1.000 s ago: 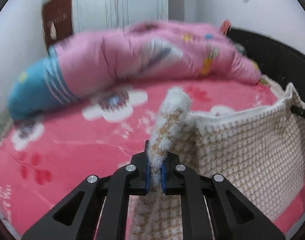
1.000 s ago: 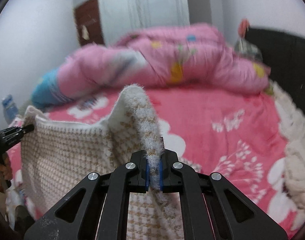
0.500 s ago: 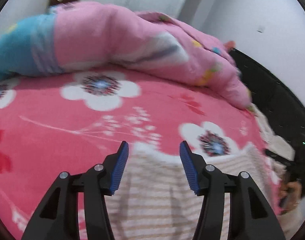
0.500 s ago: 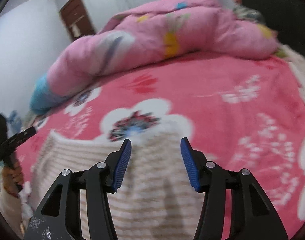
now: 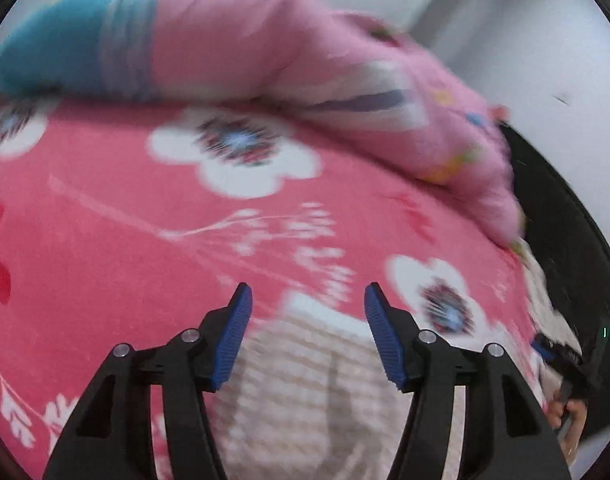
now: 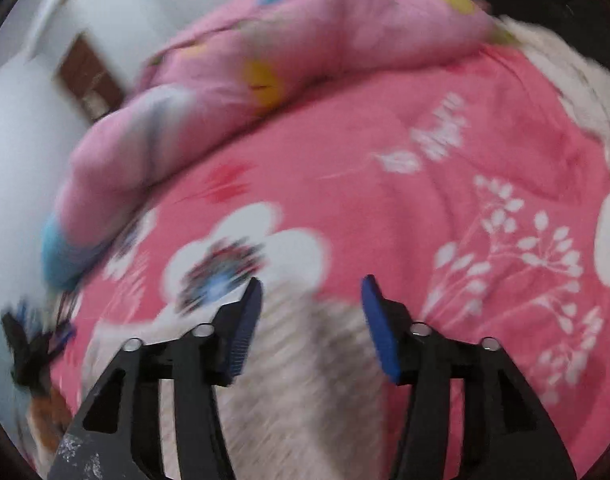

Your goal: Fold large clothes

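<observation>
We are letting go of the sweater on the bed: the left gripper is opening, its blue pads clear of the knit, which is lying below and between them. The right gripper is opening too, with the same sweater spread under its jaws and nothing pinched. The garment is resting on the near part of the bed, well apart from the pink quilt heaped along the bed's far side. Both views are blurring, so we cannot tell how flat the cloth is lying. From here, we are judging that the fuzzy knit could be catching on a pad as the hands draw off, dragging the edge askew. Uneven corners on the bed would be spoiling the next fold, and a loose edge near the bed's side could be slipping off.
</observation>
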